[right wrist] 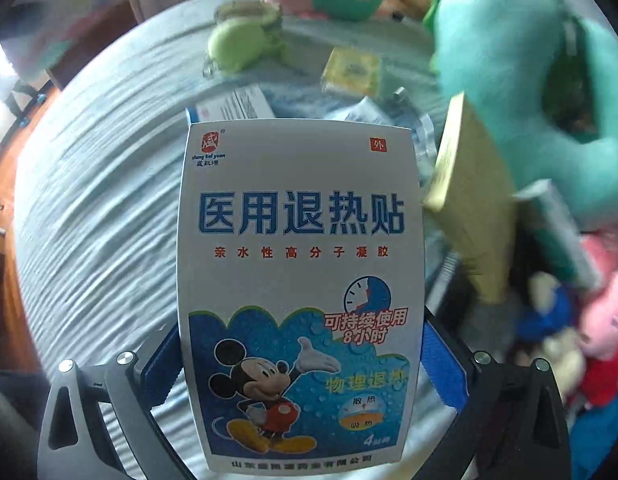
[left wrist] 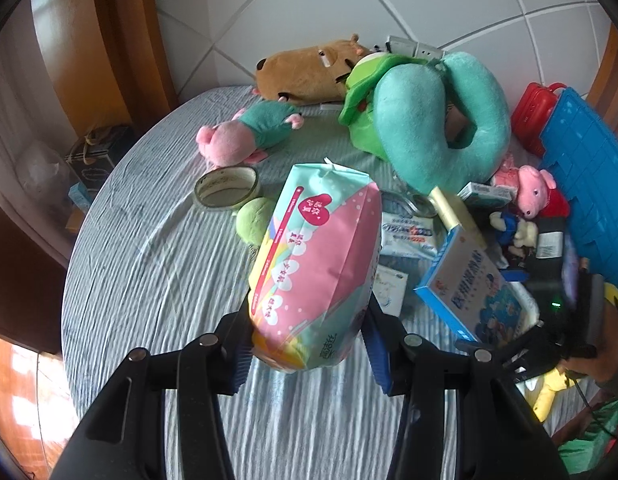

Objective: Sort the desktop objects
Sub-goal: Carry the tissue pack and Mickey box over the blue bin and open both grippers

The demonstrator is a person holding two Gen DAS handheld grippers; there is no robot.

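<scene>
Between left fingers point(left wrist: 309, 332), clamped pink pack point(left wrist: 317, 264); between right fingers point(right wrist: 301, 360), gripped fever-patch box point(right wrist: 301, 280), Mickey print legible only there.

Left gripper point(left wrist: 309, 344): blue-padded fingers closed on the near end of the pack, one pad on each side.
Pack point(left wrist: 317, 264): pink and teal soft wrapper with red print, held above the cloth, far end tilted up.
Cloth point(left wrist: 149, 264): grey-blue striped cover, wrinkled.
Tape roll point(left wrist: 227, 189): lying flat, left of the pack's far end.
Green ball point(left wrist: 253, 219): just beside the tape roll, partly hidden by the pack.
Neck pillow point(left wrist: 437, 120): teal, U-shaped, beyond the pack.
Brown plush point(left wrist: 309, 70): at the far edge, against the wall.
Blue box point(left wrist: 473, 288): printed carton, right of the pack, tilted.
Pig plush point(left wrist: 535, 192): pink, near the blue crate point(left wrist: 589, 184).
</scene>
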